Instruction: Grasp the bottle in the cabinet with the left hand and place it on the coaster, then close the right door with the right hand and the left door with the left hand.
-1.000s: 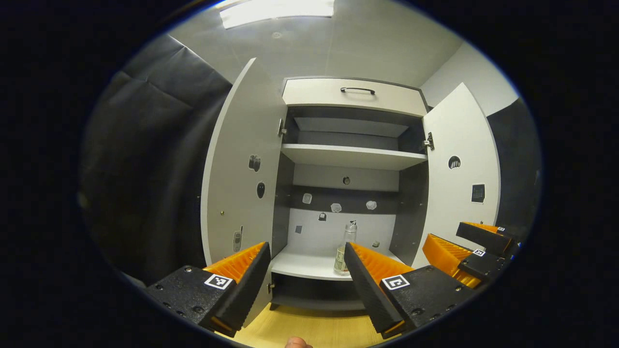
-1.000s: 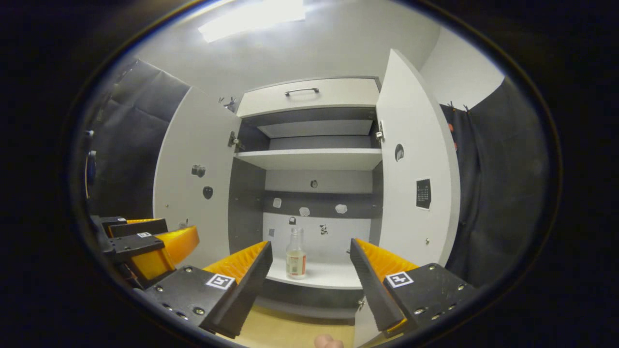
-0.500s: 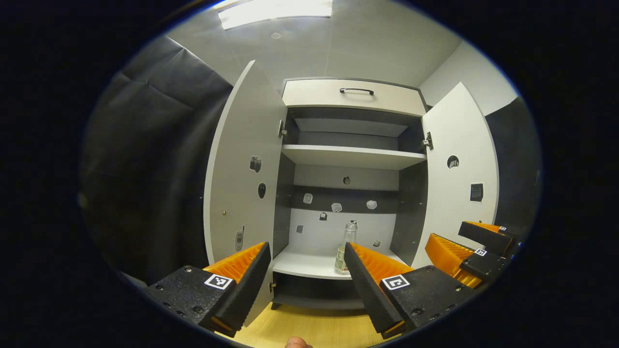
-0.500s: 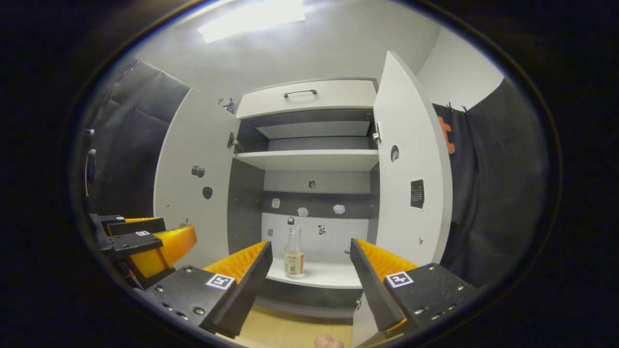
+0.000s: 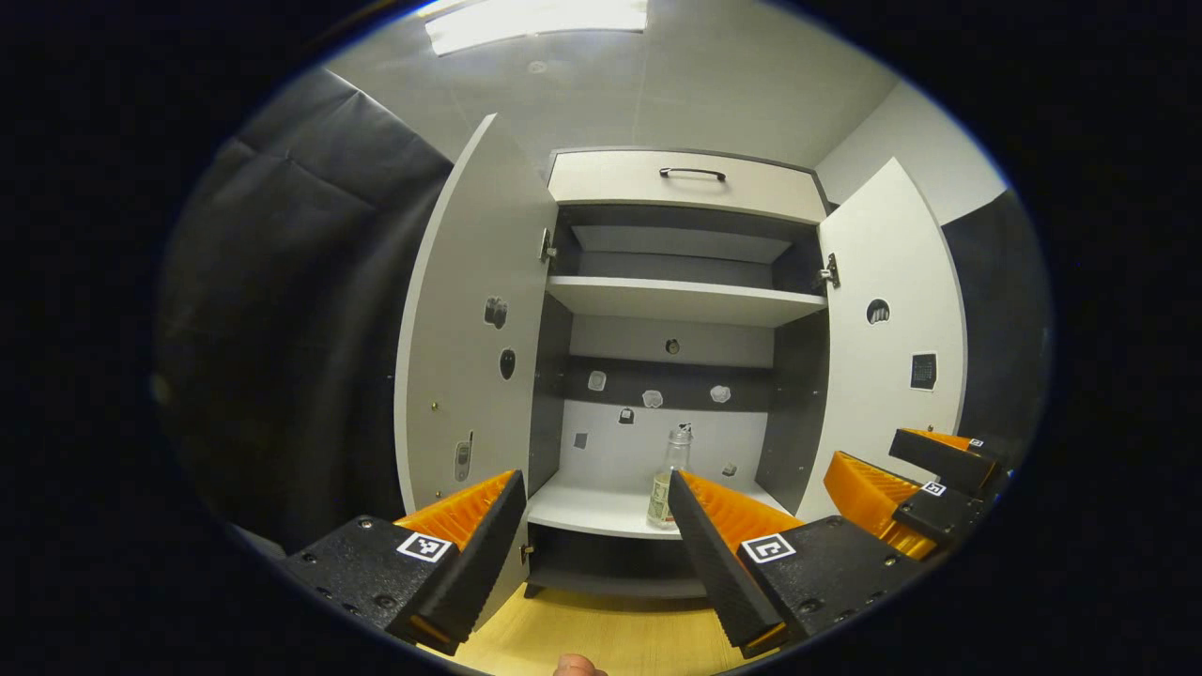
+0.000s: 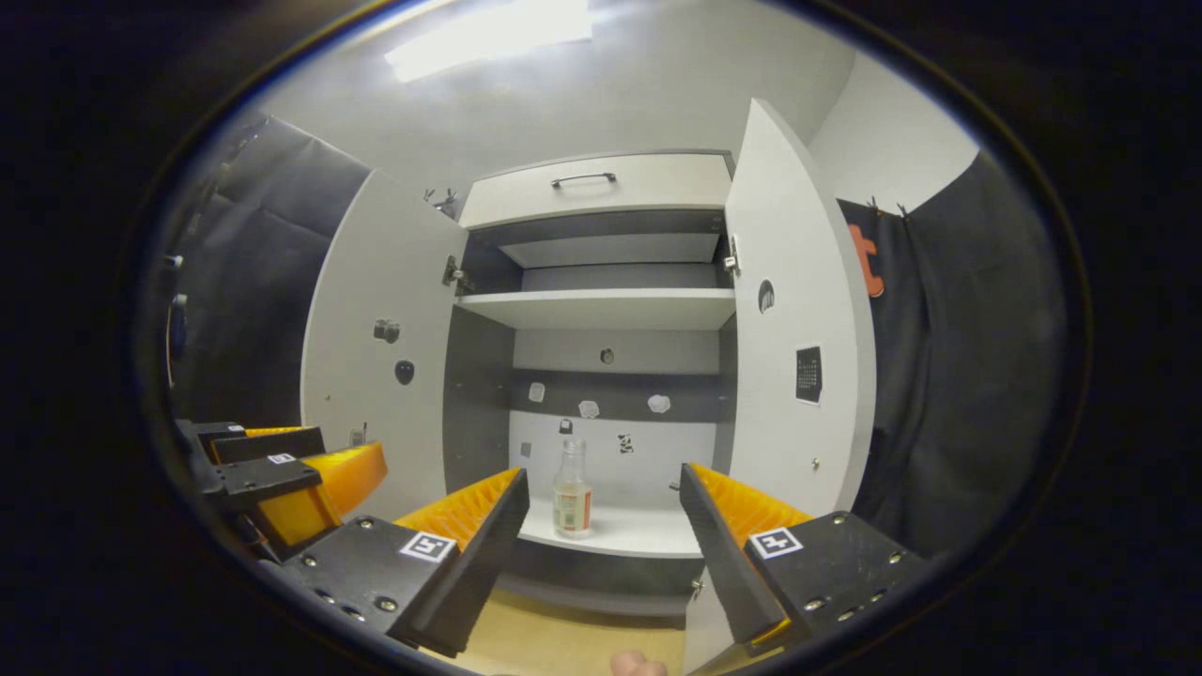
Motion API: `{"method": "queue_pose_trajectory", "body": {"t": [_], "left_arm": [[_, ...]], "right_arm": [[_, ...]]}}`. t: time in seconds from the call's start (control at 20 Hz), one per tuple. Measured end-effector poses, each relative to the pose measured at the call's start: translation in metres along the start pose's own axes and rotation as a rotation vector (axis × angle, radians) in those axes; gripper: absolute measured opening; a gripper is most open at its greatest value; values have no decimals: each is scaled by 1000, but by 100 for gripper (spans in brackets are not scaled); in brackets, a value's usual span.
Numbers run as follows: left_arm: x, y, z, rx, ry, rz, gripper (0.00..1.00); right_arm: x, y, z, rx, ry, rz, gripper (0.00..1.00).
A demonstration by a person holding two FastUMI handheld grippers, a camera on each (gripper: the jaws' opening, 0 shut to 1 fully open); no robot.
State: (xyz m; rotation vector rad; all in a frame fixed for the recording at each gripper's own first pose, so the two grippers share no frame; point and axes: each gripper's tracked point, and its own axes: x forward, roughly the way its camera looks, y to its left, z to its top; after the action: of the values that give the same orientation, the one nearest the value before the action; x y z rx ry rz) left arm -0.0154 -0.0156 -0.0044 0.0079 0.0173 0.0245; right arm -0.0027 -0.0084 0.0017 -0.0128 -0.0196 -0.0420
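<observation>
A tall cabinet [image 5: 685, 188] stands with both doors swung wide. A clear glass bottle [image 6: 572, 490] stands upright on its lowest shelf [image 6: 648, 535], toward the middle. The left gripper [image 5: 593, 526] and right gripper [image 6: 601, 524] both hang released, well short. The left should advance straight, jaws straddling the bottle's body

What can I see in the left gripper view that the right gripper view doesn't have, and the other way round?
Left gripper view: the right gripper off at the right side, open, and the bottle half hidden behind a near finger. Right gripper view: the left gripper low at the left side, open, and the whole bottle between the near fingers. Both: the cabinet with two open doors and the bottle on its bottom shelf.
</observation>
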Motion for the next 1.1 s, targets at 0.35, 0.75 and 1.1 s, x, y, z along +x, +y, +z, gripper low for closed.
{"method": "queue_pose_trajectory", "body": {"t": [0.35,0.75,1.1], "left_arm": [[3,-6,-4,9,8,-35,96],[16,-43,-11,-7,23,-160,96],[20,-65,-6,-5,4,-224,100]], "right_arm": [[1,-3,2,15,-11,-33,98],[-8,-14,15,2,-49,-124,98],[-20,-31,18,-20,-50,-184,98]]}}
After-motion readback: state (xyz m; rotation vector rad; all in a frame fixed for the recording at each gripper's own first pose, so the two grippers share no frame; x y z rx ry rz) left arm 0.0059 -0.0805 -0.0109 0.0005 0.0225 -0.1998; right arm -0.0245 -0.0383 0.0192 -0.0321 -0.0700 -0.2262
